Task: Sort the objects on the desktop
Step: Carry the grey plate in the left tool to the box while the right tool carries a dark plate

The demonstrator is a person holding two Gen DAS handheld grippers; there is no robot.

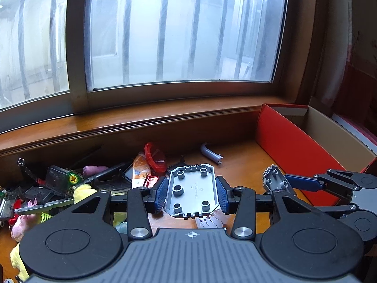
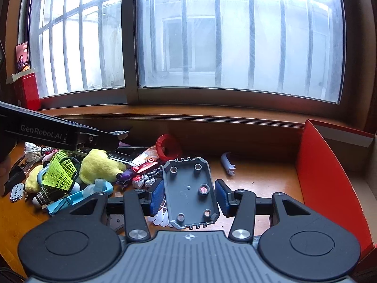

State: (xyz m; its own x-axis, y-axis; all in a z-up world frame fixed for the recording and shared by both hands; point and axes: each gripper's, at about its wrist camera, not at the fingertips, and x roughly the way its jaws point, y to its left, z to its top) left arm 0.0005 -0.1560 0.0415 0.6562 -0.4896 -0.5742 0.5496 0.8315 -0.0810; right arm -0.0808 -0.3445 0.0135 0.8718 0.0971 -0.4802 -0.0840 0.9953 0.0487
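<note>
left gripper (image 1: 192, 194): clenched on a grey plastic plate (image 1: 191, 189), both blue pads pressing its long edges; the plate's underside with five round bosses faces the camera and the plate is raised off the wooden desk (image 1: 240, 162). right gripper (image 2: 188, 194): grasping a second grey plate (image 2: 189, 192) of the same pattern, tilted slightly clockwise, held between its blue pads above the desk. in the left wrist view the right gripper enters from 3 o'clock with its plate, just in front of the red cardboard box (image 1: 289, 146). the box is open-topped and stands at 2 o'clock from the left gripper, against the window sill (image 1: 141, 122). a curved grey clip (image 1: 211, 153) lies on the desk at 12 o'clock from the left-hand plate, well apart from it. a red ring-shaped part (image 1: 154, 156) lies at 11 o'clock, at the edge of the clutter pile. in the right wrist view, a yellow plush toy (image 2: 100, 165), a green shuttlecock (image 2: 60, 173) and a light blue object (image 2: 80, 197) lie at 9 to 10 o'clock. white shuttlecock feathers (image 2: 160, 217) show below the right-hand plate.
</note>
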